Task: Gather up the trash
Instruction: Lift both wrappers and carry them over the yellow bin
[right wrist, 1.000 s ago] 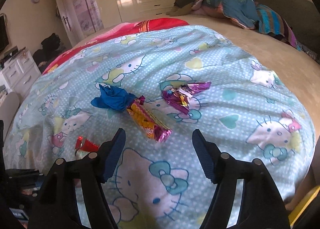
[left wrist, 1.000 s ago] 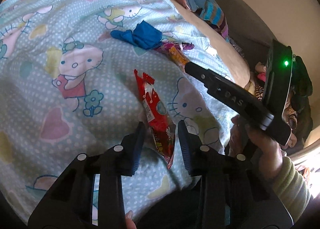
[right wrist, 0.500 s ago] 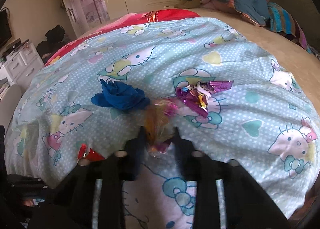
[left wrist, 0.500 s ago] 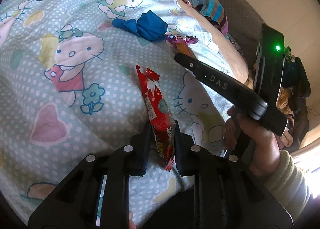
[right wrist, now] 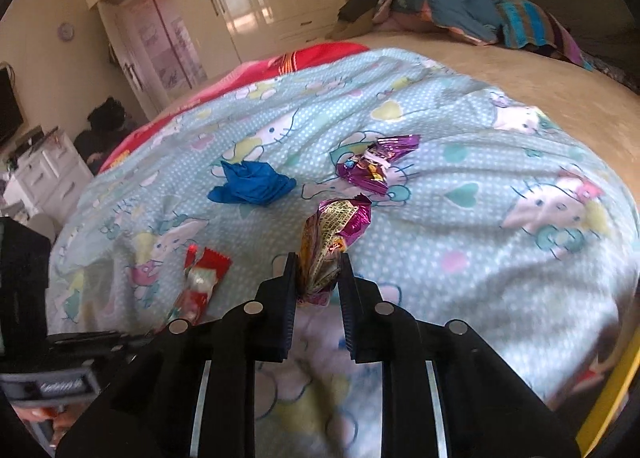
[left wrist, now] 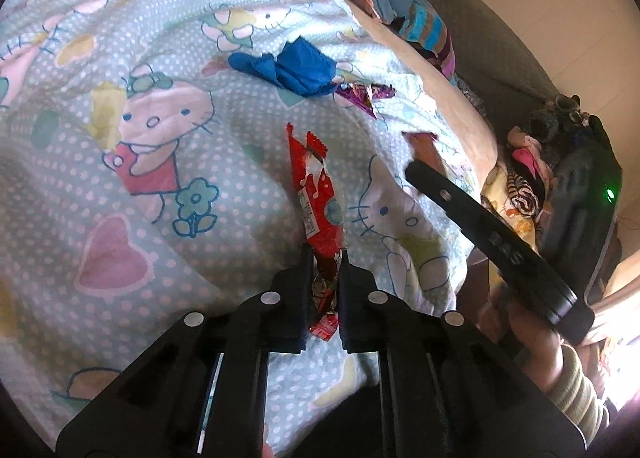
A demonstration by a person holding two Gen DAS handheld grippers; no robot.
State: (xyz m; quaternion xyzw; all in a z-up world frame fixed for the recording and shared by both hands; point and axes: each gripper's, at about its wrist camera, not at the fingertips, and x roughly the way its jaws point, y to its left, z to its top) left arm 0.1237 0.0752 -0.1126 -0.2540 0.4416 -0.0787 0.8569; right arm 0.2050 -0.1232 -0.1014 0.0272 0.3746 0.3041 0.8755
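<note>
Bedroom, with a bed under a pale-blue polka-dot cartoon-cat quilt [left wrist: 168, 218].

Left wrist view: left gripper [left wrist: 325, 270] with jaws pinching the near end of a long red foil snack wrapper [left wrist: 320, 202]. Long axis straight ahead from the jaws, torn end pointing away. Farther ahead, a crumpled blue cloth-like wad [left wrist: 296, 68] and a purple foil wrapper [left wrist: 362, 96]. To the right of the jaws, the right gripper [left wrist: 416, 172], seen side-on.

Right wrist view: jaws pressed on the near end of a crumpled magenta-and-gold foil wrapper [right wrist: 334, 234], long axis ahead and tilted slightly right. Purple wrapper just beyond it, blue wad ahead-left, red wrapper left of the jaws.

Judged step: two wrappers gripped, barely off the quilt. Next: lift both clear and carry to a bin, none in view.
</note>
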